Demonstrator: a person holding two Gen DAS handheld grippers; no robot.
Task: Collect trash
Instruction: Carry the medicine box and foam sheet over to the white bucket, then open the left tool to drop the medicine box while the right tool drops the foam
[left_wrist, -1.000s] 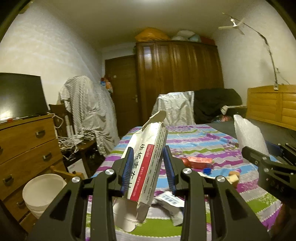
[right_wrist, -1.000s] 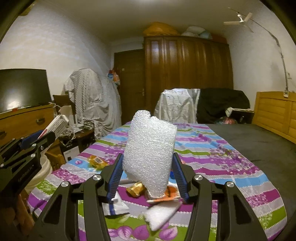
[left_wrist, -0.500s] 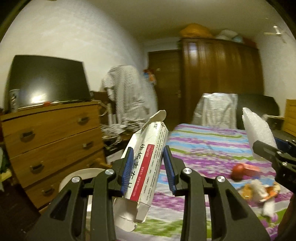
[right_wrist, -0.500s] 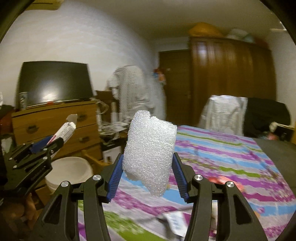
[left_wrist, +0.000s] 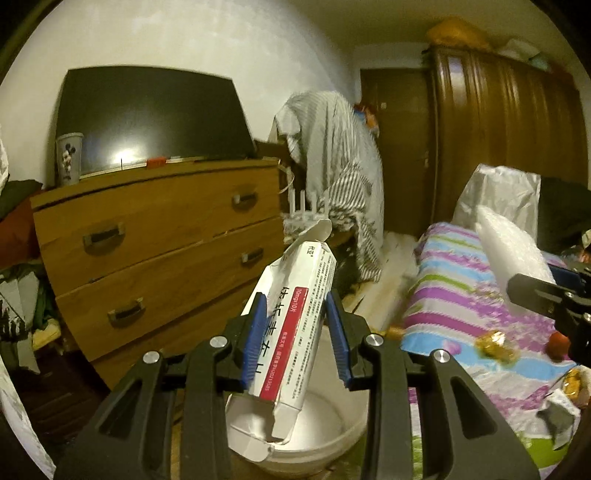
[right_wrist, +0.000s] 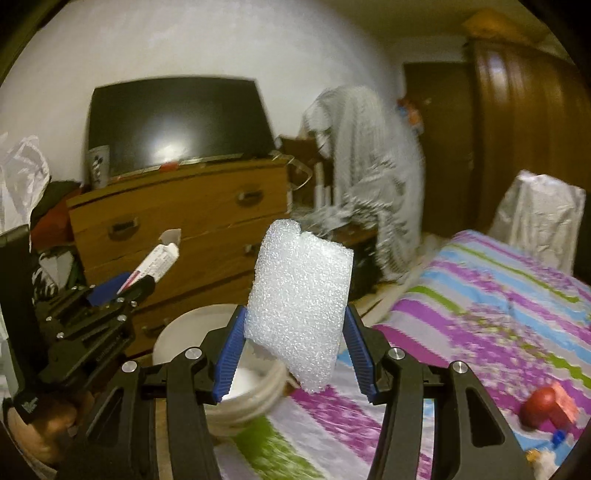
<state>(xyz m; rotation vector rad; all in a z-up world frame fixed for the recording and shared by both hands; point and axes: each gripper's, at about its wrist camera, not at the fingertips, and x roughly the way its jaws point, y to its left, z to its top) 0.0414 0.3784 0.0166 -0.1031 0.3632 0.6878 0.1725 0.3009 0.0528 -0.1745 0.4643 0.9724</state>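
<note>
My left gripper (left_wrist: 295, 339) is shut on a white carton box with a red stripe (left_wrist: 291, 343), held over the white bucket (left_wrist: 317, 435) on the floor. My right gripper (right_wrist: 295, 354) is shut on a white foam sheet (right_wrist: 299, 306), held above the bed's edge, just right of the bucket (right_wrist: 243, 391). The left gripper (right_wrist: 122, 288) with the box (right_wrist: 155, 262) shows at the left of the right wrist view. The foam (left_wrist: 509, 262) shows at the right of the left wrist view.
A wooden dresser (left_wrist: 155, 258) with a TV (left_wrist: 155, 118) stands behind the bucket. The striped bed (right_wrist: 480, 314) carries loose trash: gold wrappers (left_wrist: 495, 343), a red item (right_wrist: 543, 402). A cloth-draped chair (left_wrist: 332, 177) and a wardrobe (left_wrist: 498, 147) stand farther back.
Both grippers have swung left from over the bed toward the dresser. The bucket now lies under the left gripper. Both still hold their items.
</note>
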